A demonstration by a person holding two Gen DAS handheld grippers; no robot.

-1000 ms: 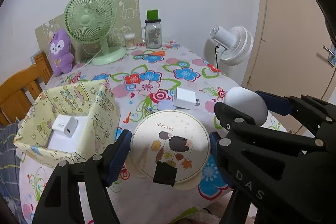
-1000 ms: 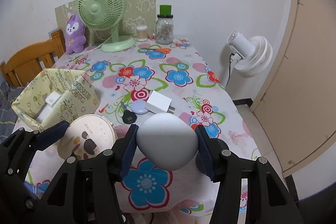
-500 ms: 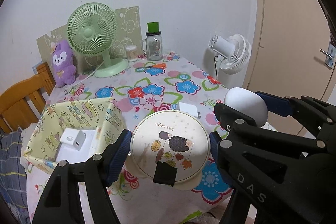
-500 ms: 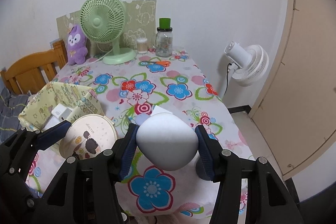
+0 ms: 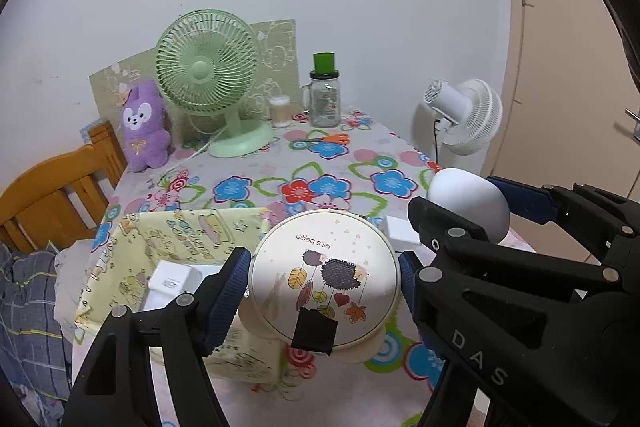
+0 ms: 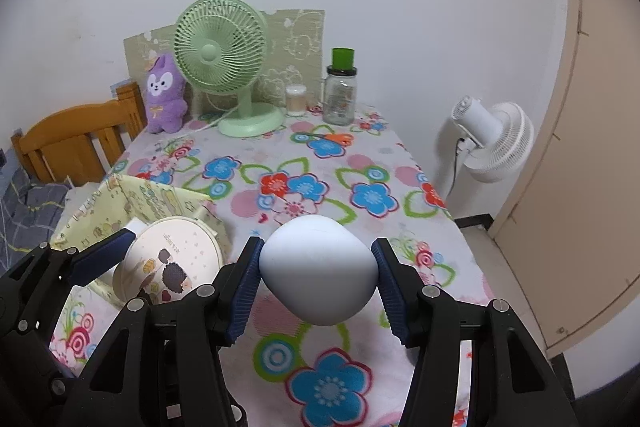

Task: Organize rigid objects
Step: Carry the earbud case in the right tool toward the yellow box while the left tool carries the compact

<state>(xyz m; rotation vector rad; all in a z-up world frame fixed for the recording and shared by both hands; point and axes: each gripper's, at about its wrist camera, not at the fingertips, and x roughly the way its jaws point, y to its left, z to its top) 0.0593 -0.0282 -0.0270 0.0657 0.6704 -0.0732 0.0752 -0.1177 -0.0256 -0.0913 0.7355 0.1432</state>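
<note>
Your table is half hidden behind both tools. The box at its left edge shows a white block, partly covered. Your left gripper clamps the tin above the box; your right gripper clamps the egg.

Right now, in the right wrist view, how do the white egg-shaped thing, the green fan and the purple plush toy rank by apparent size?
1. white egg-shaped thing, though nearness inflates it
2. green fan
3. purple plush toy
</note>
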